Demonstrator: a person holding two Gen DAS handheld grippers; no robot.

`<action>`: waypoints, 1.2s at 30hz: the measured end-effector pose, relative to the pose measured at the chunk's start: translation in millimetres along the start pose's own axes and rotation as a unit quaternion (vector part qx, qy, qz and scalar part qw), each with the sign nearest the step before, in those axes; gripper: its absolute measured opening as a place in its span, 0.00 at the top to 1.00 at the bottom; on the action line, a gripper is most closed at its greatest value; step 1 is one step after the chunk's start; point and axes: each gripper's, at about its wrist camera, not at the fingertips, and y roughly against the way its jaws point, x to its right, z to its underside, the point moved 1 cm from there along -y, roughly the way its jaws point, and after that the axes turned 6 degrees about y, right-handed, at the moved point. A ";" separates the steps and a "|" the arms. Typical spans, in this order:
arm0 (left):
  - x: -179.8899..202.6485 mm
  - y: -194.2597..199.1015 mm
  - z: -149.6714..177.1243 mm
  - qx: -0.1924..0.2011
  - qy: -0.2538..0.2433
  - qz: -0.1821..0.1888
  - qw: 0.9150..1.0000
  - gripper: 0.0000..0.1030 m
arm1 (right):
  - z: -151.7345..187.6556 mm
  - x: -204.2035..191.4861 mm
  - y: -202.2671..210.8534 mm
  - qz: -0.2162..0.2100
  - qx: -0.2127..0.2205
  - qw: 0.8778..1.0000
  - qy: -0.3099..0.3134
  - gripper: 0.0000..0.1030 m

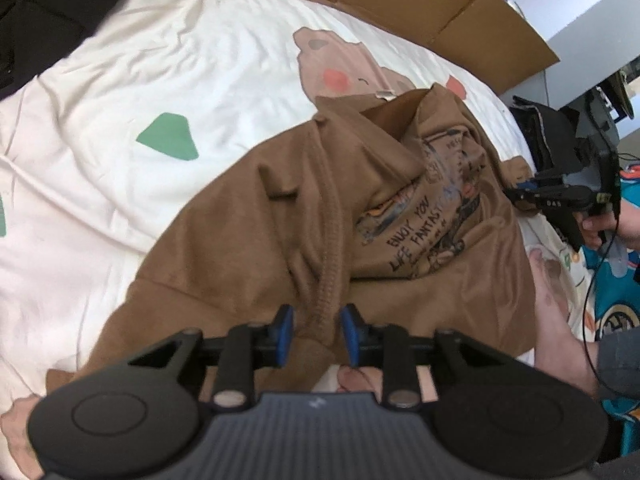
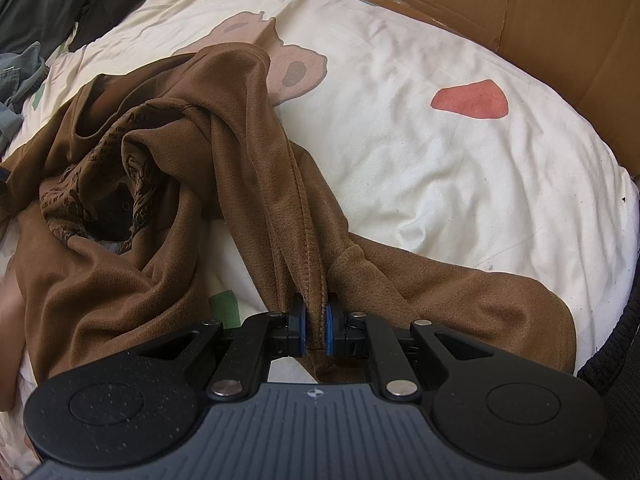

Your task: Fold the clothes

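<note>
Your brown shirt [image 1: 320, 216] lies crumpled in the middle of the bed [image 1: 140, 80], on a cream sheet with a cartoon bear and coloured patches, and it is not yet flat. The biggest risk is at your left gripper [image 1: 316, 334]: its jaws stand partly apart around a thick ribbed seam of the shirt, and a gap shows between the blue pads and the cloth, so I judge that this side is not really gripped. If you lift or pull now, the seam can slide out, and only the right side would come up, which would twist the shirt more. Your right gripper [image 2: 316, 330] is nearly closed and pinches a stitched hem tightly between its pads. If you pull hard with this one alone, the cloth will stretch into a rope, not spread. The shirt itself looks soft and a little fuzzy, like fleece, with many deep folds. A dark printed picture with words is on it, partly buried in a fold, so the front is bunched inward. One part of it runs out flat toward the right in the right wrist view. A bare foot [image 1: 556, 316] rests just beside the shirt's edge and could hold the cloth down. Dark clothes [image 2: 60, 4] lie at the far corner, and a cardboard box [image 2: 520, 8] stands beyond the bed, well apart from the shirt.
</note>
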 end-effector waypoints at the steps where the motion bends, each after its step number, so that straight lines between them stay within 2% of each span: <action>1: -1.9 0.7 -0.7 -0.001 0.000 0.002 1.000 0.73 | 0.1 0.1 0.1 0.000 0.000 1.000 0.000 0.93; 8: -12.2 -2.3 -4.0 -0.019 0.000 0.024 1.000 0.73 | 0.0 0.3 0.4 0.000 0.000 1.000 0.002 0.93; 18: -17.0 -27.0 -8.7 -0.055 -0.014 0.043 0.997 0.73 | 0.4 0.2 0.1 0.000 -0.001 1.000 0.005 0.93; 25: -6.9 -38.4 -12.2 -0.075 -0.035 0.065 0.994 0.74 | -0.7 0.3 -0.9 0.000 -0.003 1.000 0.006 0.93; 28: -6.0 -42.9 -12.5 -0.084 -0.039 0.069 0.993 0.84 | -1.3 0.0 -1.2 0.001 -0.004 1.000 0.009 0.93; 36: -11.2 -42.0 -13.1 -0.085 -0.034 0.067 0.994 0.90 | -0.9 0.9 -0.8 0.000 -0.002 1.000 0.010 0.93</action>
